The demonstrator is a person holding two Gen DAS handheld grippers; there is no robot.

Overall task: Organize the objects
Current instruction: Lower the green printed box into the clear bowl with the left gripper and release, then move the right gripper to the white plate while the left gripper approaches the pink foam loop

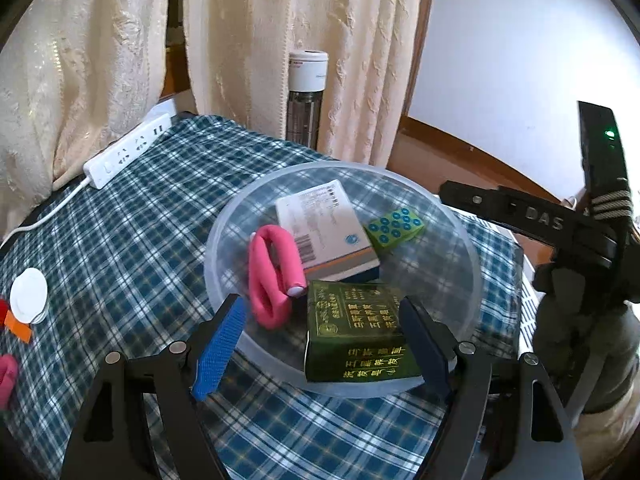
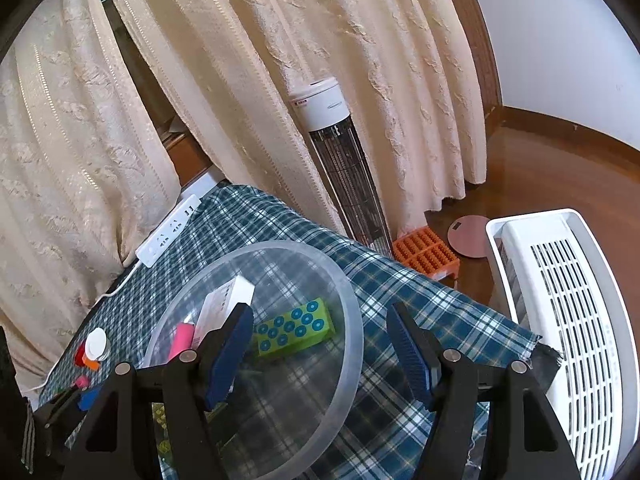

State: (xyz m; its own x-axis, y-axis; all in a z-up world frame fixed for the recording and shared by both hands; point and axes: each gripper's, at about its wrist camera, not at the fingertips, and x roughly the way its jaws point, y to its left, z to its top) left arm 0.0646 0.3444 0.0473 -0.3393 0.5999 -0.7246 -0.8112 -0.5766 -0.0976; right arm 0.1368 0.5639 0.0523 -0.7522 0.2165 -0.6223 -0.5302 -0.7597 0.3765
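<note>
A clear plastic bowl (image 1: 472, 248) sits on the plaid cloth. It holds a pink foam roller (image 1: 272, 272), a white medicine box (image 1: 324, 224), a light green box with blue dots (image 1: 394, 227) and a dark green box with gold lettering (image 1: 356, 336). My left gripper (image 1: 320, 302) is open over the bowl's near rim. The dark green box lies between its fingers, with a clear gap to the left blue pad (image 1: 220, 352). My right gripper (image 2: 320, 312) is open and empty above the bowl's right rim (image 2: 352, 320), near the dotted box (image 2: 294, 330).
A white power strip (image 1: 128, 148) lies at the cloth's far left edge. A white round lid (image 1: 28, 294) and small red and orange pieces sit at the left. A tower heater (image 2: 344, 160), an orange ridged block (image 2: 426, 254) and a white slatted appliance (image 2: 568, 320) stand on the floor beyond.
</note>
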